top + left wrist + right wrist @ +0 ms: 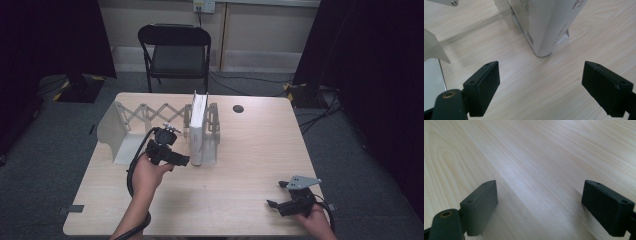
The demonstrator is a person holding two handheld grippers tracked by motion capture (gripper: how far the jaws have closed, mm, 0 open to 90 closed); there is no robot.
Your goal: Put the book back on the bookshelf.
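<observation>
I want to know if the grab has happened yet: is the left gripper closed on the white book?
No, the left gripper has its jaws wide apart, short of the book, with bare table between them.

White book [549,25] cut off by top edge of left gripper view; cover print too blurred to read. Grey rack [125,130] partly hidden behind left gripper [172,155] at frame centre, high view. Person's forearms cut off at bottom edge.
</observation>
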